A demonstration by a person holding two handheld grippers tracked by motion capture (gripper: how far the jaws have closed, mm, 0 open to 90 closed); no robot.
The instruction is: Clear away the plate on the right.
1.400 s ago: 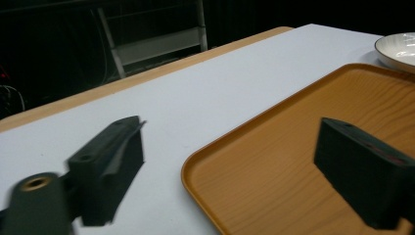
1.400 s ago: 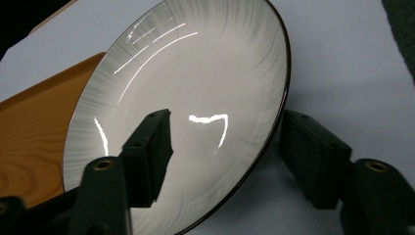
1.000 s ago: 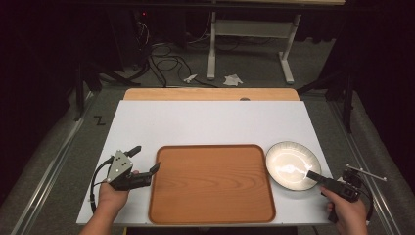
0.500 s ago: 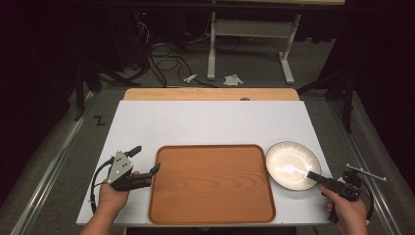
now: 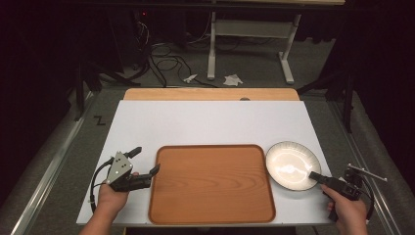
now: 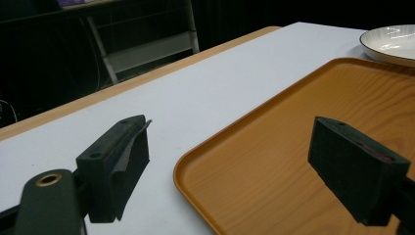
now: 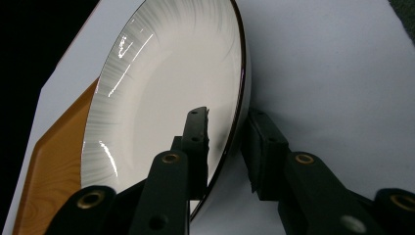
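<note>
A white plate with a dark rim sits on the white table just right of a wooden tray. My right gripper is at the plate's near right rim, shut on it with one jaw inside the plate and the other outside. My left gripper stands open at the tray's left edge. One of its jaws is over the table and the other over the tray's corner, with nothing held between them. The tray is bare.
The white table has a wooden strip along its far edge. Beyond it on the dark floor are cables, a desk frame's legs and paper scraps. The table's edges run close to both hands.
</note>
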